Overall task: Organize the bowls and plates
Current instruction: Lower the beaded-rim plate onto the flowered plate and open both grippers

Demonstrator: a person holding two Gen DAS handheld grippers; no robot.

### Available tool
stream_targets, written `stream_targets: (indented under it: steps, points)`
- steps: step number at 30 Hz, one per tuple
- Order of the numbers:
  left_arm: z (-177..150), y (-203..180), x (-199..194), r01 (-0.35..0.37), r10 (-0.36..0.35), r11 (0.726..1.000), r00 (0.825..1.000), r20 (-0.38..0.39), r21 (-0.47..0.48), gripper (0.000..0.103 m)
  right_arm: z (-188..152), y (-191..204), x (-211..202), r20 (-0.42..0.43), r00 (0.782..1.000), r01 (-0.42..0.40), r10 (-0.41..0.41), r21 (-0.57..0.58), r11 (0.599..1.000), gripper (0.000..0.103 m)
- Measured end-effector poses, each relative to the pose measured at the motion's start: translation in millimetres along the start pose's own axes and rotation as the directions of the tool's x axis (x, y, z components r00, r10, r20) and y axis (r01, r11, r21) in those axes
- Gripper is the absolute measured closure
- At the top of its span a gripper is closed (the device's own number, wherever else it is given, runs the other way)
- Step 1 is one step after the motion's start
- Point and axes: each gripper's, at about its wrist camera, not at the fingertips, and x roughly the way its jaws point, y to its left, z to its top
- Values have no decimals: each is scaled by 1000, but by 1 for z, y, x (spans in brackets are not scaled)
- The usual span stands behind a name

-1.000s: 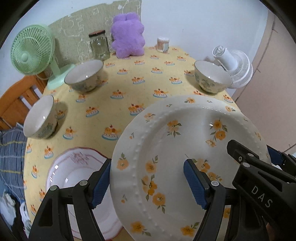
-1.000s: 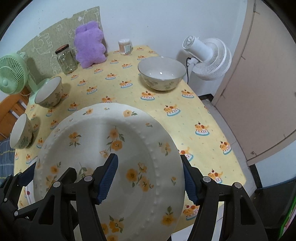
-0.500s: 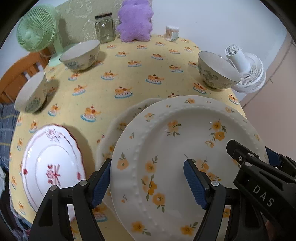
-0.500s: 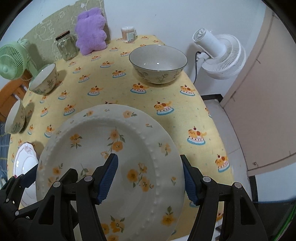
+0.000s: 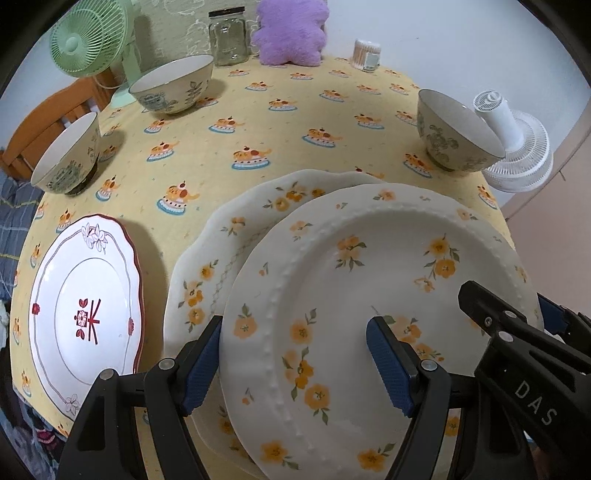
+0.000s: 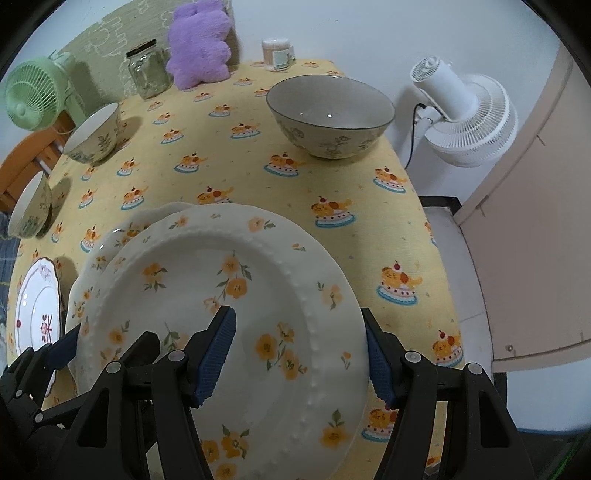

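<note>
Both grippers hold one white plate with orange flowers (image 5: 369, 295) (image 6: 229, 295) by opposite rims. My left gripper (image 5: 295, 365) is shut on its left rim. My right gripper (image 6: 299, 354) is shut on its right rim. The plate hangs just above a scalloped orange-flower plate (image 5: 229, 236) (image 6: 122, 229) lying on the table. A white plate with red marks (image 5: 81, 314) (image 6: 35, 314) lies to the left. Three floral bowls stand on the yellow cloth: one at the right (image 5: 454, 136) (image 6: 328, 110), two at the left (image 5: 173, 88) (image 5: 70, 155).
At the table's back stand a green fan (image 5: 88, 37), a glass jar (image 5: 227, 37), a purple plush toy (image 5: 291, 29) and a small tub of swabs (image 5: 365, 53). A white floor fan (image 6: 469, 110) stands right of the table. A wooden chair (image 5: 40, 122) is at the left.
The held plate has moved back and down over the scalloped plate, which has come into view beneath it. Both grippers keep their hold.
</note>
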Motion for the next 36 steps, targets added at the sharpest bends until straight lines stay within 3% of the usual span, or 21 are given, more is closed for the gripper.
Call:
stream_targets:
  steps: [20,36]
  points:
    - [0,-6,8,-93,93,996,996,-9,-9,23,-2,0,12,-25,999,-41,41,13,999,34]
    - [-1,-14,4,-169,170,985,985,-13,30,22,-10,-11,-7,-40,998,-45,45,15,999,34]
